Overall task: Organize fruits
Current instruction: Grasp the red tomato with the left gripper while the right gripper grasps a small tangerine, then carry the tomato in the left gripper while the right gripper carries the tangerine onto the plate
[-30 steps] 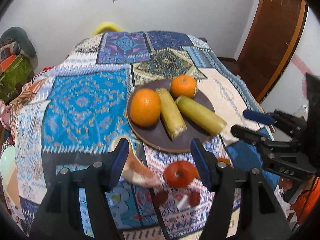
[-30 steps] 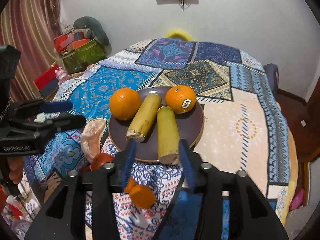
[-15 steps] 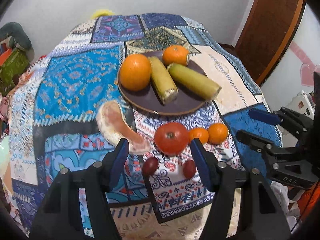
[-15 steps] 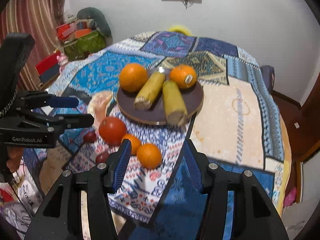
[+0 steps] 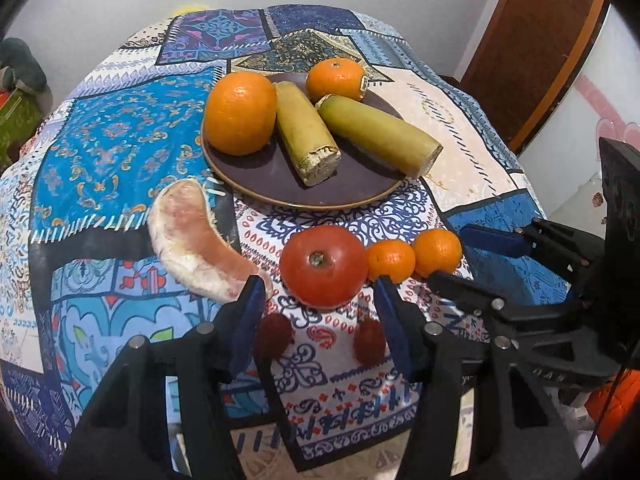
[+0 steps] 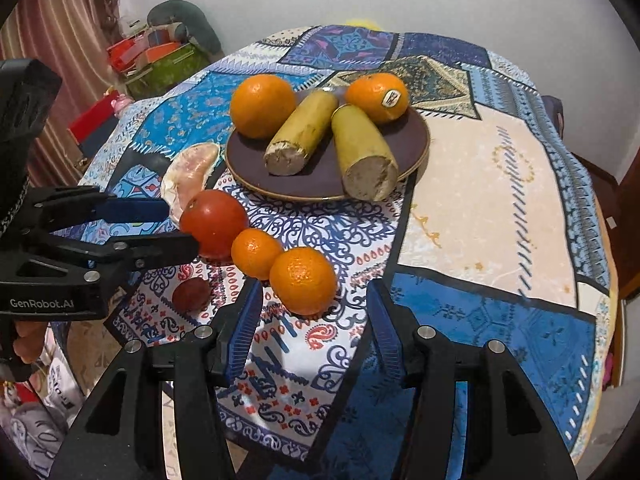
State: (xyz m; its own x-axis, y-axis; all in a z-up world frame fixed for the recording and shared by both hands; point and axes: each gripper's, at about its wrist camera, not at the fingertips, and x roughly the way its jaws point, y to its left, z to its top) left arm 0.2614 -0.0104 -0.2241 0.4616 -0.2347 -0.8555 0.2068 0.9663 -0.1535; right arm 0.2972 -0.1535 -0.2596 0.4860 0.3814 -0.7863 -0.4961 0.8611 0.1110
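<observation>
A brown plate [image 5: 280, 184] [image 6: 416, 136] holds two oranges [image 5: 240, 112] [image 5: 337, 78] and two cut yellow-green stalks [image 5: 306, 132] [image 5: 380, 134]. On the cloth in front lie a pomelo wedge [image 5: 196, 240] [image 6: 192, 172], a red tomato [image 5: 322, 266] [image 6: 214, 222], two small tangerines [image 5: 391, 260] [image 5: 438, 251] [image 6: 256, 253] [image 6: 303, 280] and two dark red berries [image 5: 274, 335] [image 5: 370, 340]. My left gripper [image 5: 320, 304] is open and empty just before the tomato. My right gripper [image 6: 312, 312] is open and empty just before the nearer tangerine.
The round table has a patchwork cloth [image 5: 120, 140] that hangs over its near edge. A brown door [image 5: 532, 40] stands at the right. Boxes and a cushion [image 6: 160, 52] are piled by a curtain at the left.
Both grippers have drawn back toward the table's near edge and tilted down, so the loose fruit before the plate came into view. Both stay open and empty.
</observation>
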